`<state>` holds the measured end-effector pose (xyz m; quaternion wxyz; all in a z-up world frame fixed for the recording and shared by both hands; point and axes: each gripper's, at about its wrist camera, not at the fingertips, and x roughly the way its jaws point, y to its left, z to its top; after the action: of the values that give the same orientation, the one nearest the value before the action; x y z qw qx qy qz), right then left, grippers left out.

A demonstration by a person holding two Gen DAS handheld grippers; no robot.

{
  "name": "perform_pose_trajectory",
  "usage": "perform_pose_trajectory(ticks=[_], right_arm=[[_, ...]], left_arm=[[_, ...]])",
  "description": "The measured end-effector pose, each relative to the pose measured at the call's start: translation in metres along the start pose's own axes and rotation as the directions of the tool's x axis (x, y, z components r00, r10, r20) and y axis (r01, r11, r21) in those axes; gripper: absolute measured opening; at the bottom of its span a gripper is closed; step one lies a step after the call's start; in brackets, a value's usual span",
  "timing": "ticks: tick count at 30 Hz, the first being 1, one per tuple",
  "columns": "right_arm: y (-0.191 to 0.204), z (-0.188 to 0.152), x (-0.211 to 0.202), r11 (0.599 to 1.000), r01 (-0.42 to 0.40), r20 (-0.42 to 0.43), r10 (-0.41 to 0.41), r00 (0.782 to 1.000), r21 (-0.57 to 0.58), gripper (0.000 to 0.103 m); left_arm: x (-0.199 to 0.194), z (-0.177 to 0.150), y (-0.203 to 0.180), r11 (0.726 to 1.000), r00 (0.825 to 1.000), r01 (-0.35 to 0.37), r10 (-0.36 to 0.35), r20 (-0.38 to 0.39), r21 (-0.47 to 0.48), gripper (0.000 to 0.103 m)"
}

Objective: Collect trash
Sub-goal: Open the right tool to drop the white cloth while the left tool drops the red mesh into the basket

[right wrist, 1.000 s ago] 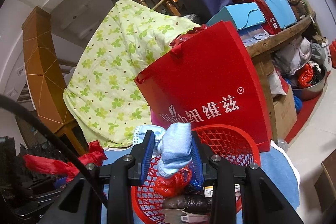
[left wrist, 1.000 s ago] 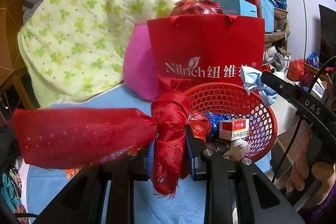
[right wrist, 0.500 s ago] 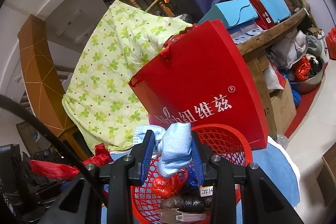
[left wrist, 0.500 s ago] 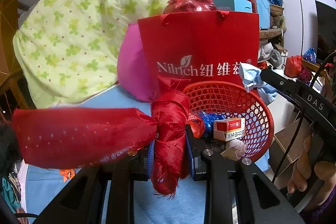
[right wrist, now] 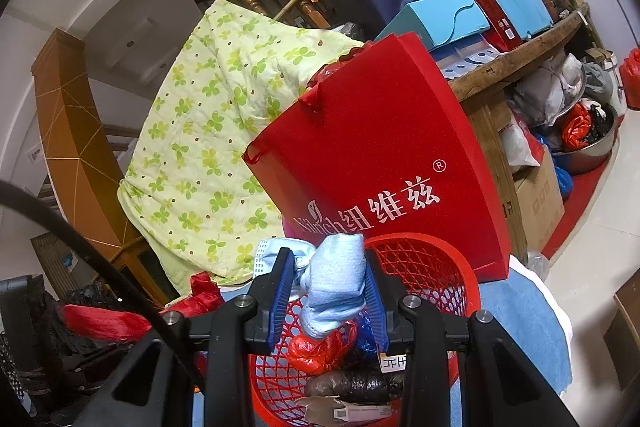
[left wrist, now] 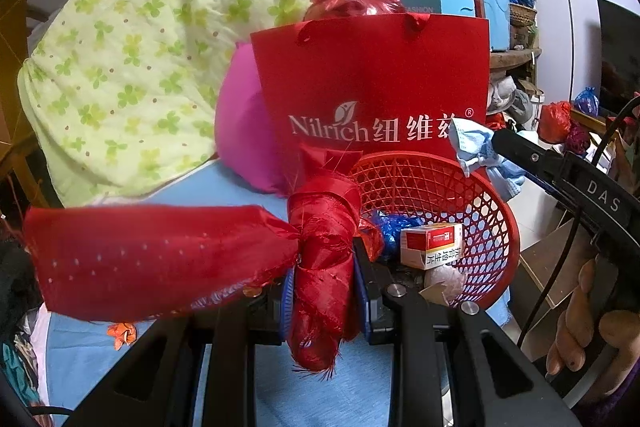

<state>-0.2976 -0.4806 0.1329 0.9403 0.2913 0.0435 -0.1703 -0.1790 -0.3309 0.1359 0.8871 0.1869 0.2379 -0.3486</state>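
Red basket point(left wrist: 492, 211) sits at the blue tabletop's point(left wrist: 224, 183) edge, barely shifted versus a second ago. Left gripper point(left wrist: 324, 279) stays clamped on red cloth point(left wrist: 160, 259); right gripper point(right wrist: 326, 291) pinches a blue mask point(right wrist: 336, 283) above it. Cluttered shelves behind.

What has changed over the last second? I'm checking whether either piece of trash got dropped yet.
Nothing visibly changed. The left gripper still clamps the red cloth, the right gripper the blue mask, both at the red basket.
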Motion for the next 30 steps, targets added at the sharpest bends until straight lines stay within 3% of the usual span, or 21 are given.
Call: perform_pose_trajectory(ticks=[30], right_arm=[[-0.011,0.002,-0.005,0.998,0.010,0.000,-0.010,1.000,0.057,0.038]], left_arm=[[0.005,0.008,-0.009,0.999,0.998,0.048,-0.048,0.029,0.010,0.028]])
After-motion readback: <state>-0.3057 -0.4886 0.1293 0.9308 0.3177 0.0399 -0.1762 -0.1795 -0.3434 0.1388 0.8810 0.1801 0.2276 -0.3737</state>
